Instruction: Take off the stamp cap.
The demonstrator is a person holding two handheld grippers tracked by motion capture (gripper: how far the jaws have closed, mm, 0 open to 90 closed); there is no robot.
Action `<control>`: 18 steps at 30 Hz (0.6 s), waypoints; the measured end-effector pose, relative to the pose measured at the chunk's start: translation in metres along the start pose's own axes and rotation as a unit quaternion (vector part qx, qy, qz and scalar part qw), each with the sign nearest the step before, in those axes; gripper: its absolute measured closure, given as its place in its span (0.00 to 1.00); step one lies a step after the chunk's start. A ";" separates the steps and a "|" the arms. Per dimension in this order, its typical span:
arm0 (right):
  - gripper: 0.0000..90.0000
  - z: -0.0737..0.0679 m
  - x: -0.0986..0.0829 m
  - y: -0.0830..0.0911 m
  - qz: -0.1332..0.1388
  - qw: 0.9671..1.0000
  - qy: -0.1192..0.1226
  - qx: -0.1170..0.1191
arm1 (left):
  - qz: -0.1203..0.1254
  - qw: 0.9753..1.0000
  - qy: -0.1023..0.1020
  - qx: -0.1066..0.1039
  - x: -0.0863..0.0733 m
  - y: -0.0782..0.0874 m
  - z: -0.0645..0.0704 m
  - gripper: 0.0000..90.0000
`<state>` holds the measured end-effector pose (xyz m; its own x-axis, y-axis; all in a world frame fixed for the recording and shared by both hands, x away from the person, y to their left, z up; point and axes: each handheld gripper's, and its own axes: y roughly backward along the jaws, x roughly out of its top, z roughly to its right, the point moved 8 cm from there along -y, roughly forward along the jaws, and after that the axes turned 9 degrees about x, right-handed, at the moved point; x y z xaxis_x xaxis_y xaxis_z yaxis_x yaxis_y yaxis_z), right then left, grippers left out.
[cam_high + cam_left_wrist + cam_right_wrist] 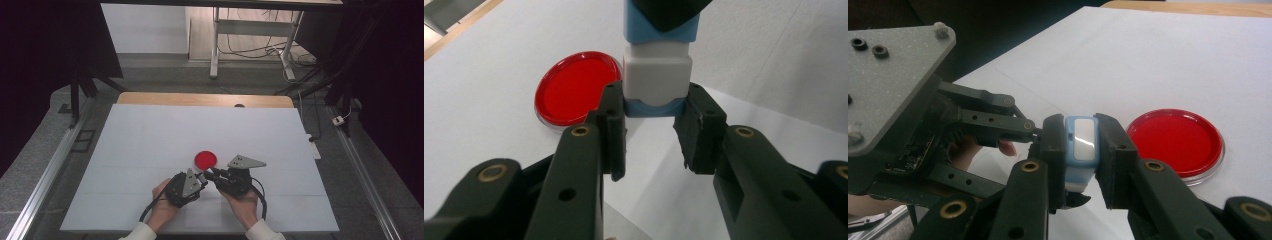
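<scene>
A small blue-and-white block [1081, 145] hangs just above the white table sheet [150, 135], near its front middle. My right gripper [1081, 135] is shut on its sides. In the left gripper view the block [656, 70] comes in from the top, and my left gripper [654, 107] has its jaws against both sides of the block's blue end. In the high view the two grippers meet tip to tip, left gripper [201, 177] and right gripper [210, 173]. A round red dish [205, 159] lies flat just beyond them, apart from the block.
The sheet covers a wooden table whose far edge [200, 99] shows at the back. A person's hands [162, 207] come in from the front edge. Past the table stand a white frame [250, 40] and floor cables [320, 115].
</scene>
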<state>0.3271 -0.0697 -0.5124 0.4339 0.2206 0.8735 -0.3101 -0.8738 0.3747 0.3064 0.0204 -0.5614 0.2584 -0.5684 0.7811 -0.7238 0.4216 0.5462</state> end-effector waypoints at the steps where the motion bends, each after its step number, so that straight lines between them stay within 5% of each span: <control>1: 0.83 0.000 0.000 0.000 0.001 1.000 -0.001 0.000 | 0.002 1.000 0.007 -0.005 0.000 0.000 0.000 0.73; 9: 0.84 -0.001 0.002 0.002 0.007 1.000 -0.002 -0.002 | 0.004 1.000 0.022 -0.009 0.000 0.000 -0.001 0.73; 13: 0.84 0.000 0.001 0.001 0.003 1.000 -0.005 0.000 | -0.001 1.000 0.000 -0.003 -0.001 0.000 0.000 0.73; 15: 0.84 0.001 0.003 0.003 0.011 1.000 -0.002 -0.004 | -0.023 0.999 -0.040 0.008 -0.007 -0.002 0.002 0.74; 18: 0.84 0.004 0.010 0.011 0.021 1.000 0.000 -0.010 | -0.013 1.000 -0.015 -0.016 -0.005 -0.003 0.007 0.74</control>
<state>0.3316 -0.0792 -0.5012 0.4201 0.1842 0.8886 -0.3452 -0.8731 0.3442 0.3029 0.0166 -0.5688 0.2571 -0.6001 0.7575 -0.6960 0.4288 0.5759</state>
